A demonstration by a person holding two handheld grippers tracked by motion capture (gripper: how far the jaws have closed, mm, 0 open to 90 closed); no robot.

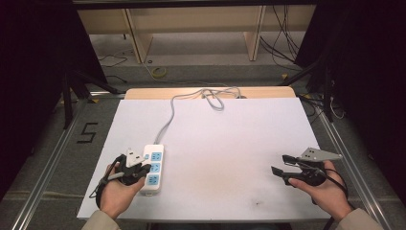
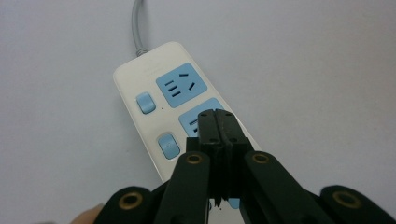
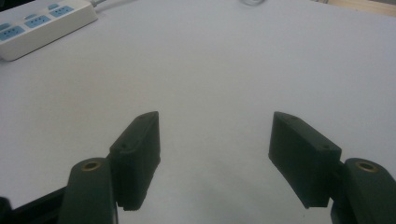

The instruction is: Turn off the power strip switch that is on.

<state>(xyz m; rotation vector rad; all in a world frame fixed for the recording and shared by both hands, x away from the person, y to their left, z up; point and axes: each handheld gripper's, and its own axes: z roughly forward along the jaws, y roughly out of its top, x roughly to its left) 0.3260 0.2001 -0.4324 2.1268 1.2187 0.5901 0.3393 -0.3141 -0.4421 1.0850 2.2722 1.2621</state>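
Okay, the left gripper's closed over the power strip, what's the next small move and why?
Probably ease the left gripper down to press a blue switch on the power strip: its jaws are shut like a fingertip just above the strip, beside that switch, while the right gripper sits open, far off.

We count one white power strip on the desk, with three blue sockets and one grey cable. We count two blue switches beside its sockets in the left gripper view, and two hand-held grippers.
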